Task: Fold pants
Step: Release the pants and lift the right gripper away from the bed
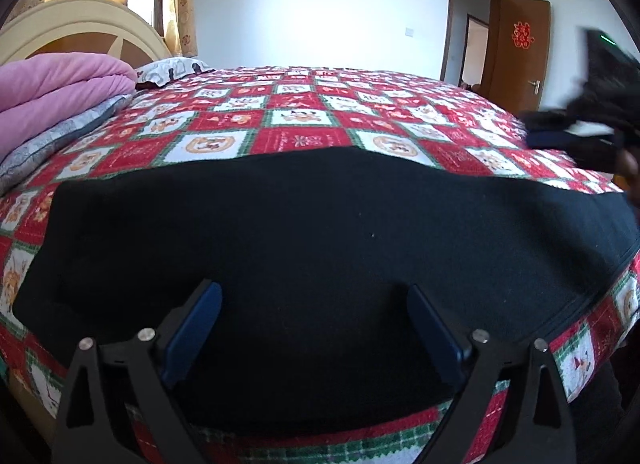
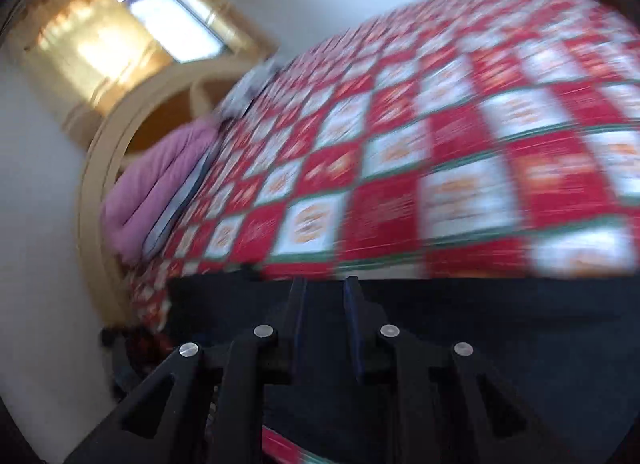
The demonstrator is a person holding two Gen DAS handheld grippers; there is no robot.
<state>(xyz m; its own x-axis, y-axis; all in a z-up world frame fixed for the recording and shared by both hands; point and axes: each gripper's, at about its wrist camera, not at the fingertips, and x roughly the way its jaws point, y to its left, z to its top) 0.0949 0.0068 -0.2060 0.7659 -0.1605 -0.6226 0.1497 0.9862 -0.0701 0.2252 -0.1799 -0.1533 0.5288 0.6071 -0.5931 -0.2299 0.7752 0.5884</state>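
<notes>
Lying flat across the lower half of the left wrist frame, on the checked quilt (image 1: pixel 304 120): black pants (image 1: pixel 320 240), beneath wide-spread left gripper (image 1: pixel 314 292). Right gripper (image 2: pixel 324 284) narrowed above dark cloth, blurred; grip on pants unclear.

Quilted bed (image 1: pixel 304 120) — black pants (image 1: pixel 320 248), pink blanket (image 1: pixel 60 84)

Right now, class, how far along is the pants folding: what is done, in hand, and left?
Done: the black pants lie flat on the checked bedspread. In hand: the left gripper hovers open above them; the right gripper is blurred, its grip unclear. Left: no finished compact fold shows yet.
</notes>
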